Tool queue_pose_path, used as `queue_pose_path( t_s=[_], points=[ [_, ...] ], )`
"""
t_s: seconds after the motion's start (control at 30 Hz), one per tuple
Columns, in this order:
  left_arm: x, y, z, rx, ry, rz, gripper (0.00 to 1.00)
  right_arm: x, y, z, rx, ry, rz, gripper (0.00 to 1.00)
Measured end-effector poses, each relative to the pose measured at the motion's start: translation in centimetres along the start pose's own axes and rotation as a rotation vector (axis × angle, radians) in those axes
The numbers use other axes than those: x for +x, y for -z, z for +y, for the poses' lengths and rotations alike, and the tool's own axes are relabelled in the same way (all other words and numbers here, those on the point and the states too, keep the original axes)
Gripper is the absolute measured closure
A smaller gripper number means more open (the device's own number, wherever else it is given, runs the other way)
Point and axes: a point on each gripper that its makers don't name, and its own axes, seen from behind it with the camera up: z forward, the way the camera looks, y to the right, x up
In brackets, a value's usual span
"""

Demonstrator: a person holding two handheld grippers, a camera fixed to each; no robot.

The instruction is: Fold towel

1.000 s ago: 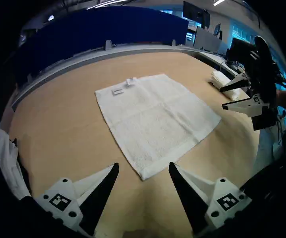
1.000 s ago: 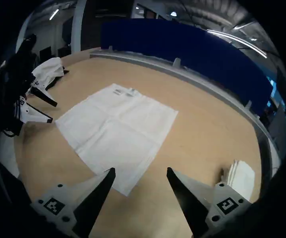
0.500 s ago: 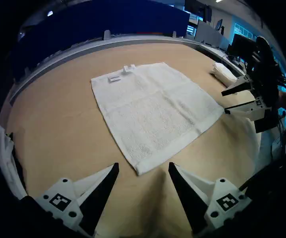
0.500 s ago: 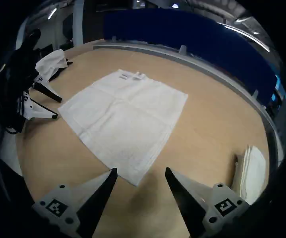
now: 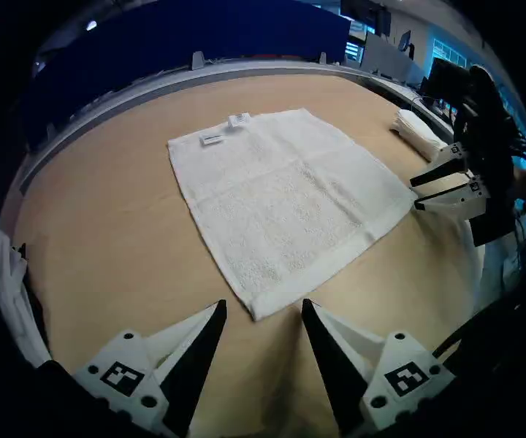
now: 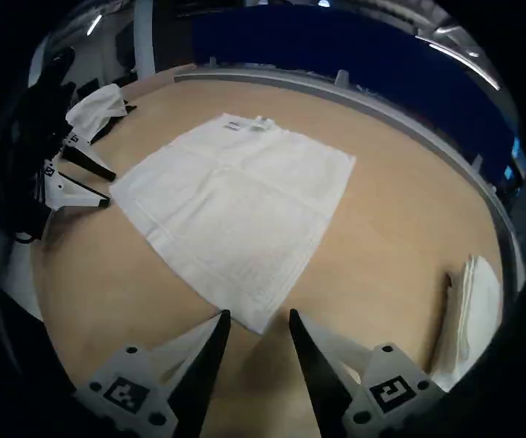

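Towel (image 5: pixel 285 197) lies flat and fully spread on the wooden worktop (image 5: pixel 102 219), sitting centre frame in the left gripper view. It's turned diamond-wise to my camera, and its two small tags (image 5: pixel 223 130) are at the far edge, upper centre.

Left gripper (image 5: pixel 263 303): jaws open, bottom centre of frame. The towel's near corner lies right in the gap between the two tips. I can't tell whether either finger touches the cloth; nothing is gripped.

Right gripper (image 6: pixel 258 314): jaws open too, with a narrower gap. In the right gripper view another corner of the towel (image 6: pixel 237 204) pokes between its tips at bottom centre. Not clamped.

Cross-check: the right gripper (image 5: pixel 414 196) shows at the right edge of the left gripper view, tips just beside the towel's right-hand corner, jaws apart. The left gripper (image 6: pixel 111 190) shows at the left edge of the right gripper view, tips at the towel's left corner, also apart.

Other items:
- stack of folded towels (image 5: pixel 418 133) upper right in the left gripper view, lower right (image 6: pixel 475 306) in the right gripper view, well apart from the spread towel
- crumpled white cloth (image 6: pixel 98 113) upper left on the worktop (image 6: pixel 394 219)
- blue partition (image 5: pixel 175 44) along the far edge
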Motion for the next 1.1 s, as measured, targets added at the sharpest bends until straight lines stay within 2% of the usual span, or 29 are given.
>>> queue_pose_path(
  t_s=[0.2,0.33,0.47,0.6,0.73,0.93,1.1],
  points=[
    [0.0,-0.1,-0.2,0.023,-0.01,-0.01,0.32,-0.2,-0.2,-0.2,0.006,-0.003,0.001,0.45],
    [0.0,-0.1,-0.2,0.025,0.001,-0.015,0.32,-0.2,-0.3,-0.2,0.008,-0.012,0.001,0.45],
    [0.0,-0.2,-0.1,0.026,0.005,-0.02,0.32,-0.2,-0.2,-0.4,0.016,-0.017,0.001,0.5],
    [-0.2,-0.3,0.0,0.037,-0.018,-0.023,0.36,-0.2,-0.1,-0.6,0.018,-0.012,0.004,0.54],
    [-0.2,-0.3,0.0,0.045,-0.026,-0.027,0.42,-0.2,-0.1,-0.8,0.025,-0.003,0.005,0.62],
    [-0.2,-0.3,0.3,0.045,-0.029,-0.037,0.5,-0.2,-0.2,-1.0,0.029,-0.003,0.002,0.7],
    [-0.3,-0.2,0.1,0.053,-0.013,-0.04,0.66,-0.2,-0.2,-1.1,0.026,-0.002,-0.001,0.76]
  ],
)
